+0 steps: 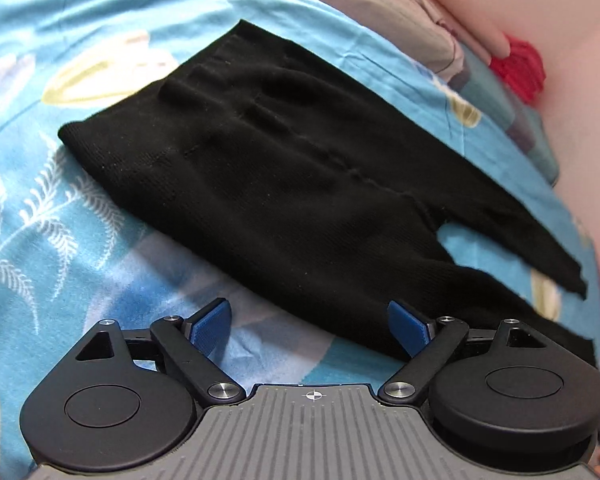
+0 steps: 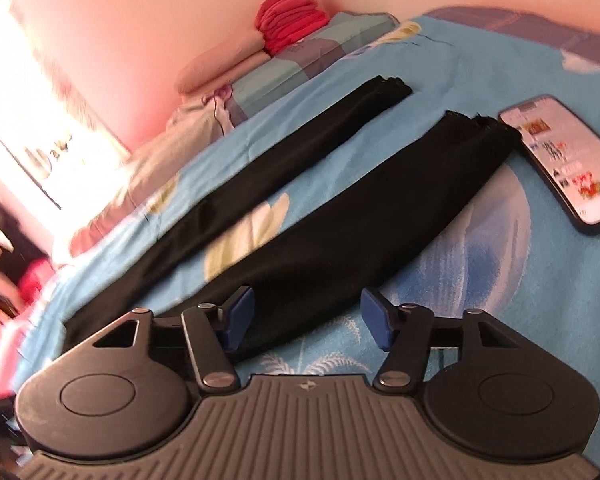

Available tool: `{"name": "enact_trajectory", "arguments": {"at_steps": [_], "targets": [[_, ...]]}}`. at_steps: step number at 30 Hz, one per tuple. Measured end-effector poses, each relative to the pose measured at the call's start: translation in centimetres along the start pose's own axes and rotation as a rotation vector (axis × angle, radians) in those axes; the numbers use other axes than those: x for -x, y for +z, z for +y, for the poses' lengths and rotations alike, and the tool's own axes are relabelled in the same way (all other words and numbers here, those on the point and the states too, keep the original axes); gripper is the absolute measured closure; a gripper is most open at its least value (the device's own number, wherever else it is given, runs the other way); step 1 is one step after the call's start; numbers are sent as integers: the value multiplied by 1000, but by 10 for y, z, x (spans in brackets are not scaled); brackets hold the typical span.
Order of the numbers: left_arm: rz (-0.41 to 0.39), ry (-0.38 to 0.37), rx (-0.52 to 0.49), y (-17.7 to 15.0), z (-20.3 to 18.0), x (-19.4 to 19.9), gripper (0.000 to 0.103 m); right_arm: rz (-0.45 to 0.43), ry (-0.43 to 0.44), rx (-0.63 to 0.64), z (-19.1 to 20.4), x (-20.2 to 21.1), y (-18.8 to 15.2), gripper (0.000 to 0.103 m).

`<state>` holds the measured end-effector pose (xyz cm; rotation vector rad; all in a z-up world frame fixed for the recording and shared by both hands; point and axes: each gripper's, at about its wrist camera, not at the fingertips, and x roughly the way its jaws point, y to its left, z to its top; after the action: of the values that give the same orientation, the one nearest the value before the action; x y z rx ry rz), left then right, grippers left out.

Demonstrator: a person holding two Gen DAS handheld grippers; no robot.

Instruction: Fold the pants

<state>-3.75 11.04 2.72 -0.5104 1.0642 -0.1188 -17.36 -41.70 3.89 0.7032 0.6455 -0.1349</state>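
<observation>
Black pants [image 1: 284,168] lie flat on the bed [image 1: 40,208], legs apart, left claw [image 1: 310,326] and right claw [image 2: 308,316] both gaping and empty — pinch one layer only and the fold skews.

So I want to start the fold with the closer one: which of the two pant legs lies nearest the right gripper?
The leg whose cuff ends beside the phone; it runs right under the right gripper. The other leg lies farther off, toward the pillows.

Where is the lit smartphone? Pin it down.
In the right wrist view, the lit black-cased smartphone lies on the blue patterned bedsheet at the right, beside the nearer leg cuff of the black pants.
</observation>
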Motion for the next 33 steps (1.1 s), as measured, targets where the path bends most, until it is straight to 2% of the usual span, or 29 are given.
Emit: {"name": "enact_trajectory", "arguments": {"at_steps": [2,5,10,16,18,20,21,22,23,24,25,26,28,31,33], "targets": [[-10,-37,36,4,7,-4,0,0,5,-66,-10,-1,5,45],[-27,-99,85,9,11,-6,0,7,-44,-99,-17,-11,8,46],[-34,-72,61,11,3,-6,0,8,-35,-149,-29,-24,6,48],[-99,-95,129,20,14,-12,0,-59,-22,-178,-34,-35,9,47],[-127,-107,155,20,19,-13,0,-75,-25,-152,-33,-37,8,51],[-147,-107,170,18,26,-11,0,-85,-43,-120,-32,-38,7,67],[-154,-105,177,17,30,-10,0,-86,-55,-110,-32,-38,8,72],[-157,-101,185,18,33,-11,0,-87,-63,-103,-34,-38,8,82],[-155,-86,192,18,37,-12,2,-89,-70,-101,-37,-39,8,87],[-152,-72,198,18,40,-14,8,-90,-64,-105,-41,-40,9,88],[-151,-75,207,19,44,-15,8,-92,-56,-111,-43,-41,10,91],[-154,-88,219,20,47,-16,13,-92,-52,-109,-44,-42,11,93],[-171,-96,220,21,48,-14,15,-90,-66,-80,-41,-44,13,95],[-238,-66,111,23,29,-3,15,-121,-79,-12,-27,-40,18,96],[-270,-79,59,33,17,5,15,-148,-57,12,-19,-36,27,96]]}}
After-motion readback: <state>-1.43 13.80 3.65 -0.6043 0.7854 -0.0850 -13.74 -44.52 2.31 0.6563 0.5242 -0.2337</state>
